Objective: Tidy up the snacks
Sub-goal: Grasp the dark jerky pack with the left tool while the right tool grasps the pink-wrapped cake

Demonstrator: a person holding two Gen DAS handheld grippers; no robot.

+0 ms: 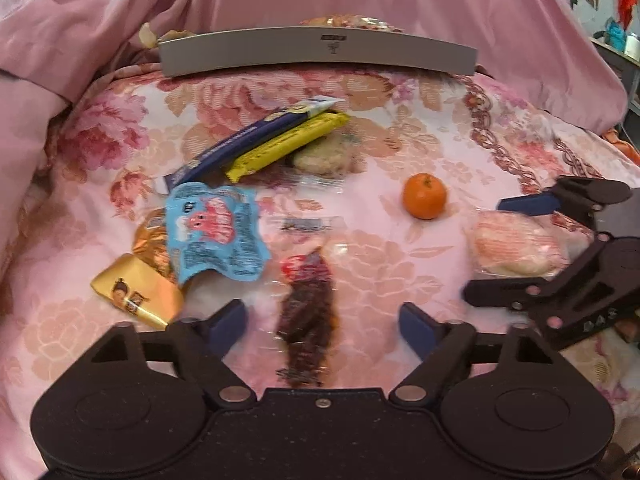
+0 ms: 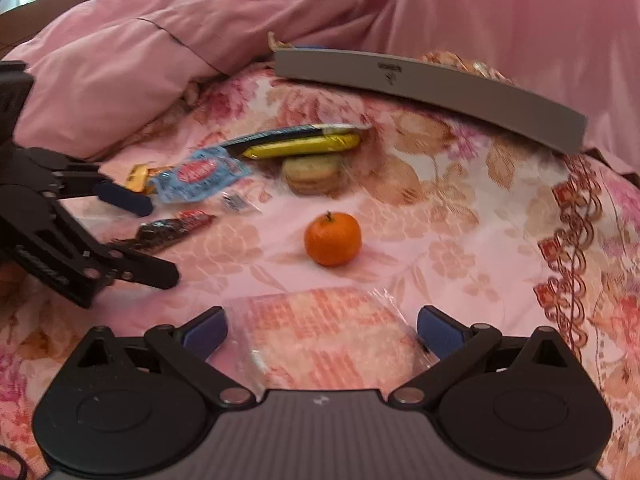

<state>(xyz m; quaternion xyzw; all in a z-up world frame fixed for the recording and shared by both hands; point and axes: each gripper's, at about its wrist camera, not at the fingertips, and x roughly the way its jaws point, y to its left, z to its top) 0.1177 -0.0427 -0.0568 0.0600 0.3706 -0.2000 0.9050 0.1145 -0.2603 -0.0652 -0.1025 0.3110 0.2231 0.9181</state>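
Both grippers gape — dark jerky packet (image 1: 307, 316) between left jaws.

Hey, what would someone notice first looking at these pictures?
The bright orange sitting alone mid-bed on the floral bedspread. Left of it lies a heap of snack packets, the blue packet on top. Each open hand-held gripper straddles a snack: left a dark snack pack, right a pink packet.

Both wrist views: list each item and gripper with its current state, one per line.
left gripper: open, straddling the dark snack pack
right gripper: open, around the pink wrapped cake
dark snack pack: flat, ungrasped
pink wrapped cake: sealed, ungrasped
orange: whole, unpeeled, alone
blue packet: flat, overlapping the gold packet
yellow bar: wrapped, beside the dark blue bar
grey tray: far end, holding snacks
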